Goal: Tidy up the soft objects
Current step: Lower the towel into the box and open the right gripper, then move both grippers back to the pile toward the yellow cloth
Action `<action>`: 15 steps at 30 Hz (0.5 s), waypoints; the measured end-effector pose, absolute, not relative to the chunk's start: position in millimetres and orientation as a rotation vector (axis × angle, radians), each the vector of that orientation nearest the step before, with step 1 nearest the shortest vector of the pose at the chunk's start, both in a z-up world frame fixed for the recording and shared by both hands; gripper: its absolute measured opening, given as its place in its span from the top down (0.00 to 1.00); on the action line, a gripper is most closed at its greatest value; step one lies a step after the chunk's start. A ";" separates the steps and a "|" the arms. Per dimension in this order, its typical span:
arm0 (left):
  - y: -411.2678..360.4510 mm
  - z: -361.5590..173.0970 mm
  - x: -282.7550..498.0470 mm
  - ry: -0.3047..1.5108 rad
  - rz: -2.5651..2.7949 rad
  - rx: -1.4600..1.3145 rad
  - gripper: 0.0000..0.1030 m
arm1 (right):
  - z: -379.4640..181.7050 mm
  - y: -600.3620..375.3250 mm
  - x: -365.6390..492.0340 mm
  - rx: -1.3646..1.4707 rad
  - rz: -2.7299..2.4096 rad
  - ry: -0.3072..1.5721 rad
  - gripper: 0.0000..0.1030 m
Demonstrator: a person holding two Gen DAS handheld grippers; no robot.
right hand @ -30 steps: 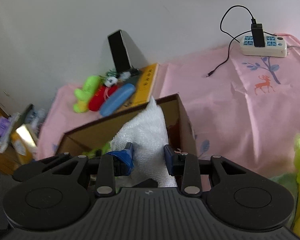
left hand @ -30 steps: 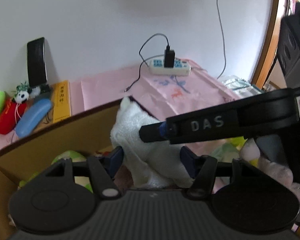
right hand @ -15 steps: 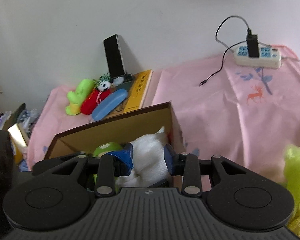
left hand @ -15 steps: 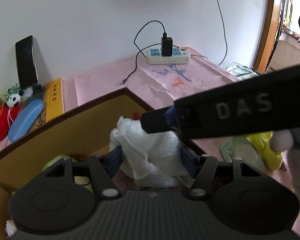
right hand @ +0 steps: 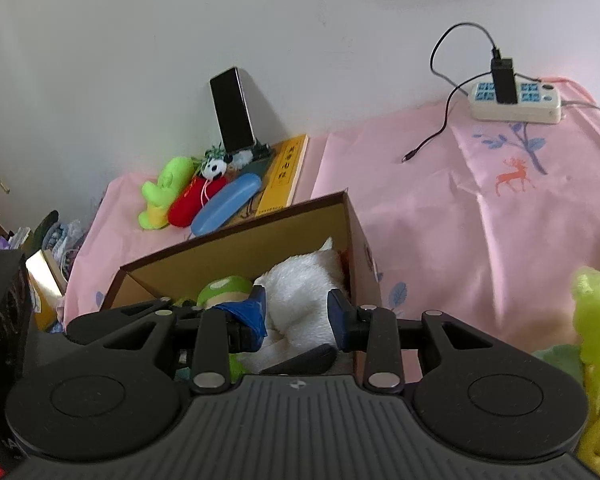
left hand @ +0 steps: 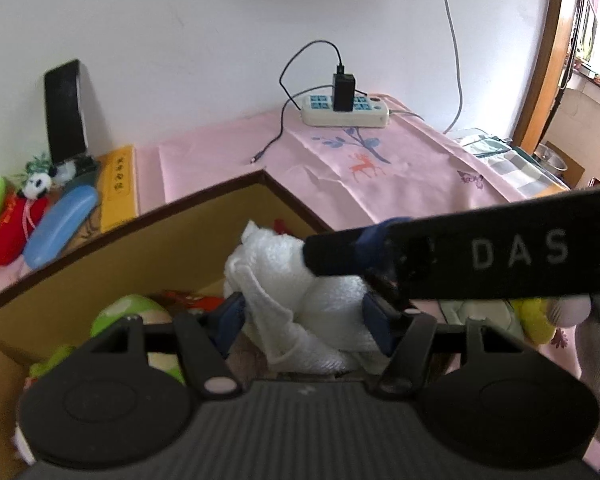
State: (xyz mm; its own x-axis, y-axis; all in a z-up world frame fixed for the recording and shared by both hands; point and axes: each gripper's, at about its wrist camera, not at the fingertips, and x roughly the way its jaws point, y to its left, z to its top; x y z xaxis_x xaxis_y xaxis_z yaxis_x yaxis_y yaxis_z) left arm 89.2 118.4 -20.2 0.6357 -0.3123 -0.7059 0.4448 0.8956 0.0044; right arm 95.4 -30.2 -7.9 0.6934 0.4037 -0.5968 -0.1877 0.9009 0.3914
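Note:
A white fluffy towel [left hand: 300,300] lies in the right corner of the open cardboard box [left hand: 148,248], beside a green mushroom plush [left hand: 128,312]. My left gripper [left hand: 304,320] stands open around the towel. My right gripper [right hand: 296,312] is open over the same towel [right hand: 300,284] in the box [right hand: 240,248], its finger crossing the left wrist view. The mushroom plush [right hand: 224,288] shows left of the towel. A yellow-green plush [right hand: 596,320] lies on the pink cloth outside the box at right.
Behind the box lie a green plush [right hand: 164,188], a red plush with a panda [right hand: 196,196], a blue case [right hand: 224,204], a yellow book [right hand: 284,172] and a propped phone [right hand: 234,108]. A power strip [right hand: 516,100] with a charger sits far right.
The towel has gone down from above the box rim into the box. Both grippers have followed it down, and their jaws now stand apart around it.

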 end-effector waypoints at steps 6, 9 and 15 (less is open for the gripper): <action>116.7 -4.4 70.9 0.754 -0.349 0.216 0.37 | 1.2 -38.0 78.7 0.319 0.304 0.712 0.83; 116.1 0.8 63.8 0.762 -0.303 0.221 0.37 | 3.2 -41.1 70.4 0.311 0.290 0.707 0.83; 111.4 11.6 45.2 0.757 -0.237 0.239 0.37 | 5.6 -50.4 55.9 0.333 0.290 0.703 0.83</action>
